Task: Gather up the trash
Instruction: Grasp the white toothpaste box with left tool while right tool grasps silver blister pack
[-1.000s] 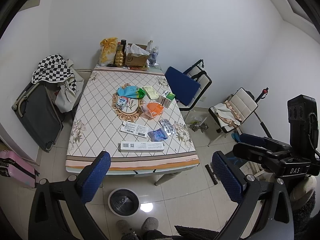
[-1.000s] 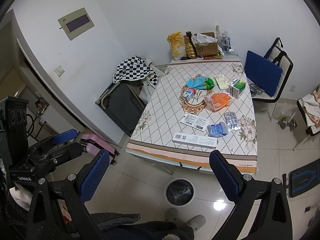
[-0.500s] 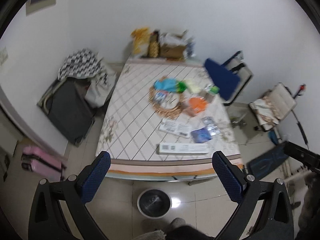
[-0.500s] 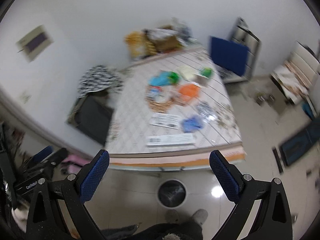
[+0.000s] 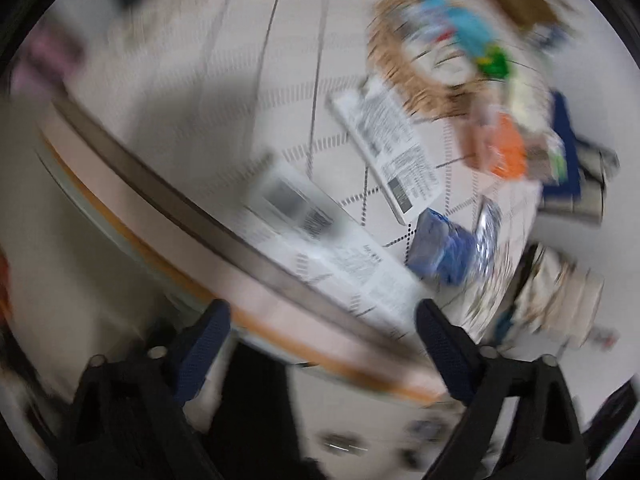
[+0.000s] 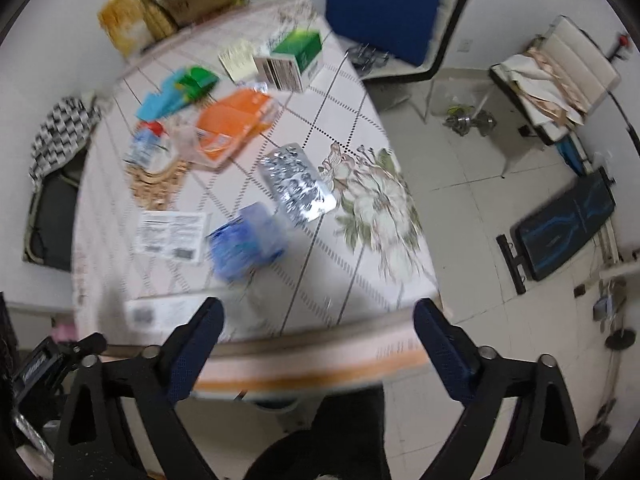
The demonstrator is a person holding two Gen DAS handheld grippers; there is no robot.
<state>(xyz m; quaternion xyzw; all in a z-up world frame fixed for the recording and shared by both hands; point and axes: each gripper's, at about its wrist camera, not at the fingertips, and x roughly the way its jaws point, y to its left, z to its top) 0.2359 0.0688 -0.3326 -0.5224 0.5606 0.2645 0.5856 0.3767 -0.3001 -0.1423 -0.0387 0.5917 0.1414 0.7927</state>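
Trash lies scattered on a table with a diamond-patterned cloth (image 6: 328, 240): a blue crumpled bag (image 6: 248, 240), a silver blister pack (image 6: 298, 184), an orange packet (image 6: 234, 124), a white printed sheet (image 6: 172, 234), a green and white box (image 6: 294, 58) and a teal wrapper (image 6: 160, 104). My right gripper (image 6: 318, 340) is open and empty over the table's near edge. My left gripper (image 5: 324, 344) is open and empty at the table's front edge, close to a long white box (image 5: 332, 252). The left wrist view is heavily blurred; the blue bag (image 5: 442, 250) shows there too.
A chair with a blue cushion (image 6: 384, 12) stands beyond the table's far right corner. A second chair with cloth on it (image 6: 556, 76) and a black bench (image 6: 564, 228) stand on the tiled floor to the right. Boxes and bags (image 6: 172, 8) crowd the table's far end.
Both grippers have dropped from a high view of the room to just above the table's near edge. The bin on the floor is out of sight now. Both stay open.
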